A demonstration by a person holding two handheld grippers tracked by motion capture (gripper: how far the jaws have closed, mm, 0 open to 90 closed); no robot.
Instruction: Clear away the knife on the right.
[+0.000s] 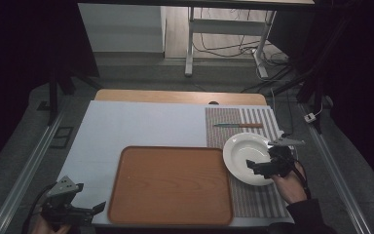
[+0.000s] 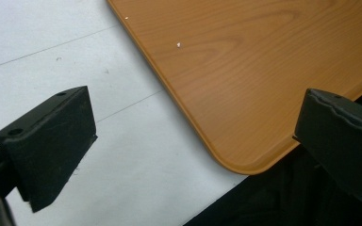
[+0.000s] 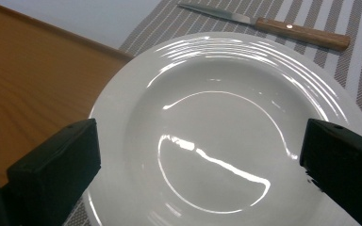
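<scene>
A white deep plate (image 1: pixel 246 157) (image 3: pixel 226 136) lies on a striped placemat (image 1: pixel 233 119) at the right, just beside a brown wooden tray (image 1: pixel 170 185) (image 2: pixel 264 70). My right gripper (image 1: pixel 254 167) (image 3: pixel 202 174) hovers over the plate's near right rim, jaws open wide with nothing between them. Beyond the plate lies a knife with a wooden handle (image 1: pixel 239 125) (image 3: pixel 268 24). My left gripper (image 1: pixel 97 208) (image 2: pixel 193 141) is open at the table's near left corner, its jaws straddling the tray's near left corner.
A white mat (image 1: pixel 126 126) covers the table under the tray. The table's near edge runs right behind the left gripper. A desk frame and cables (image 1: pixel 233 44) stand on the floor beyond the table.
</scene>
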